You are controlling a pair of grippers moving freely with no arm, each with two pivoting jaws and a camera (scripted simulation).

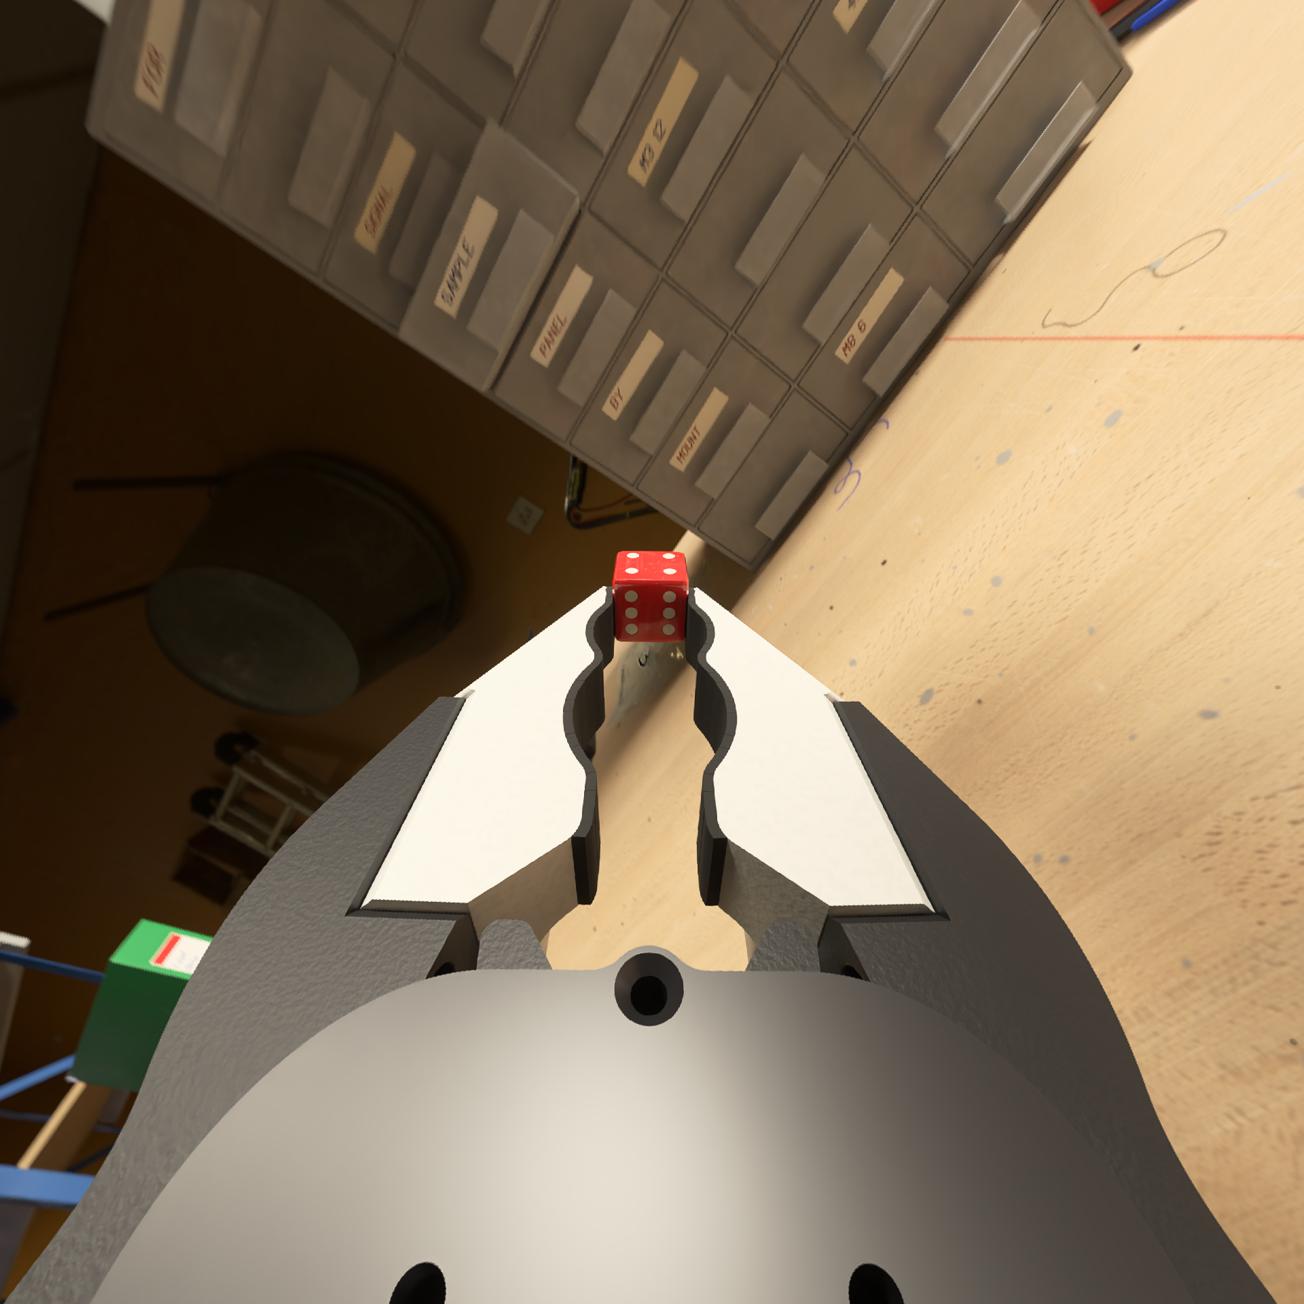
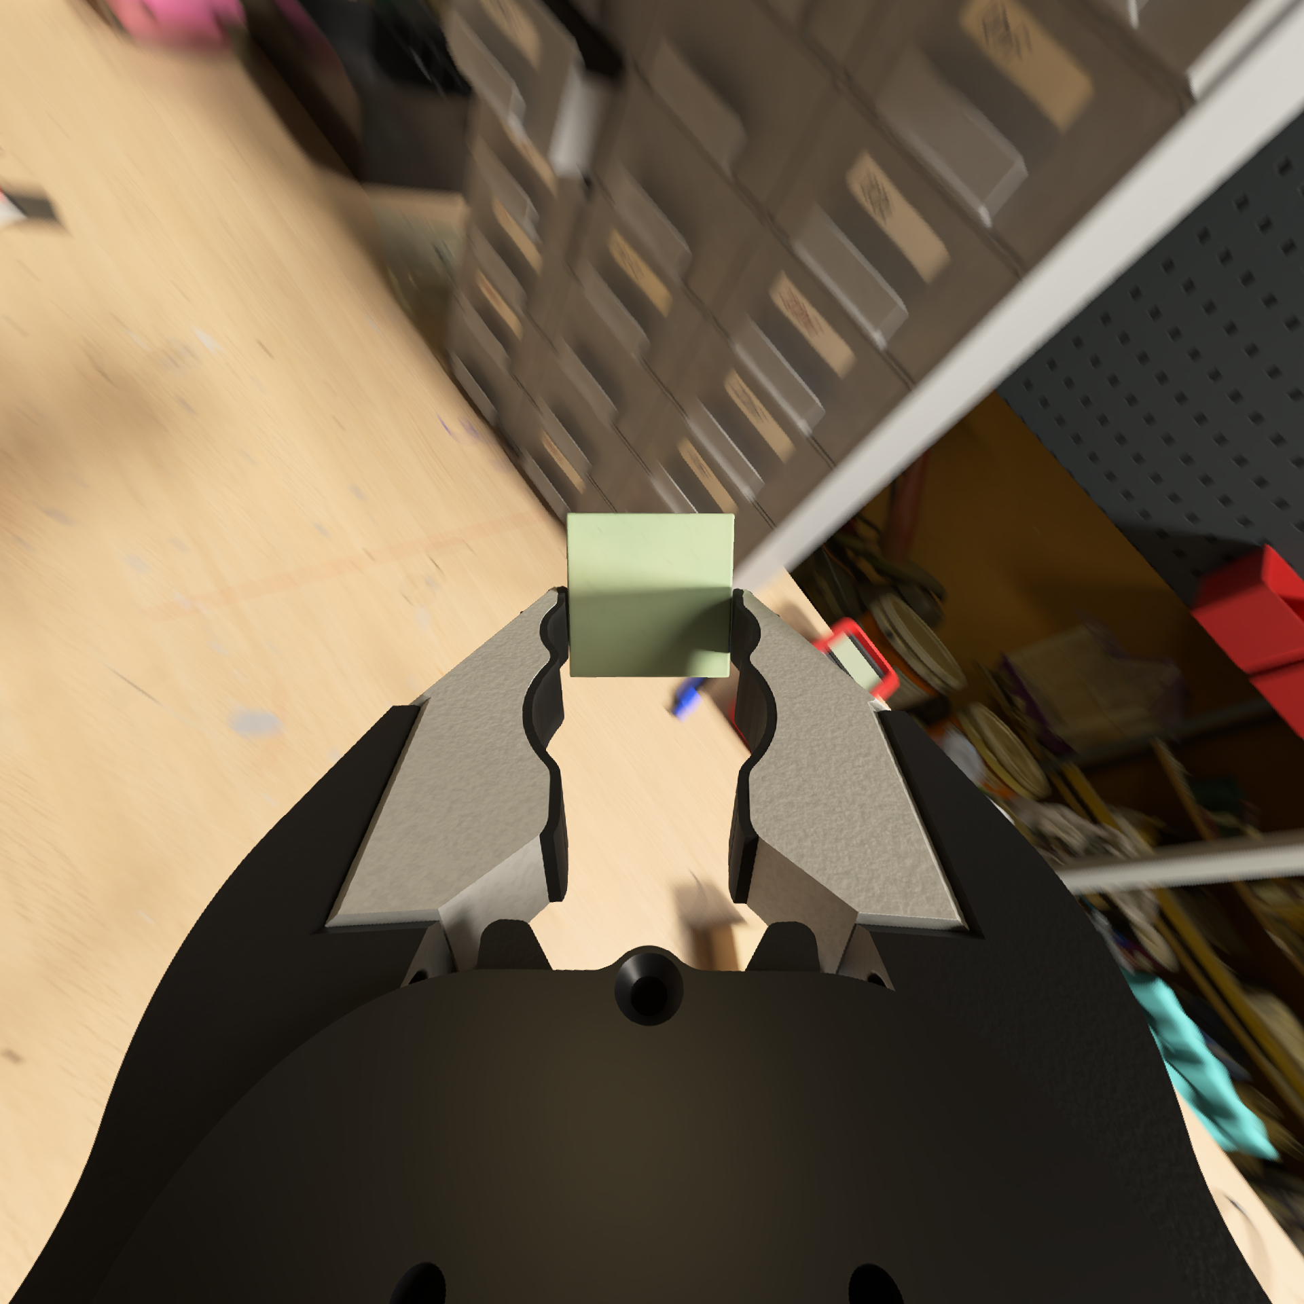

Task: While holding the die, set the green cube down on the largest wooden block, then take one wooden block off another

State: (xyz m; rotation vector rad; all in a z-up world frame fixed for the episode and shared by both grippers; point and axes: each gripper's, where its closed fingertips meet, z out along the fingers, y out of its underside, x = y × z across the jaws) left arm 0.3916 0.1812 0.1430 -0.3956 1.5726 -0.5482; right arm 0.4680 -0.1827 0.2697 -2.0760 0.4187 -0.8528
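In my left tongs (image 1: 650, 612) I hold the red die (image 1: 650, 596), pinched between the two tips and lifted above the wooden table (image 1: 1058, 635). In my right tongs (image 2: 650, 628) I hold the green cube (image 2: 650, 596), also pinched at the tips, with most of the cube standing out in front of them. So both grasps are made, but I judge that the rest of the task is still to do: the cube is not set down on anything, and no wooden block shows clearly in either view. In the right view there is only a small pale wood shape (image 2: 713, 942) low between the fingers – I cannot tell whether this is one of the blocks. The placing on the largest block and the lifting of one block off another both remain.

About the materials: the die is glossy red with white dots and softly rounded edges. The cube is matte, pale green, with sharp edges and flat faces. My fingers (image 1: 522, 762) are pale and slightly grainy on the outside, with dark wavy pads on the inside. The table is light wood with fine grain, small grey spots and pen marks. Behind it stands a grey cabinet of small drawers (image 1: 635, 212) – each drawer has a flat handle and some carry a paper label.
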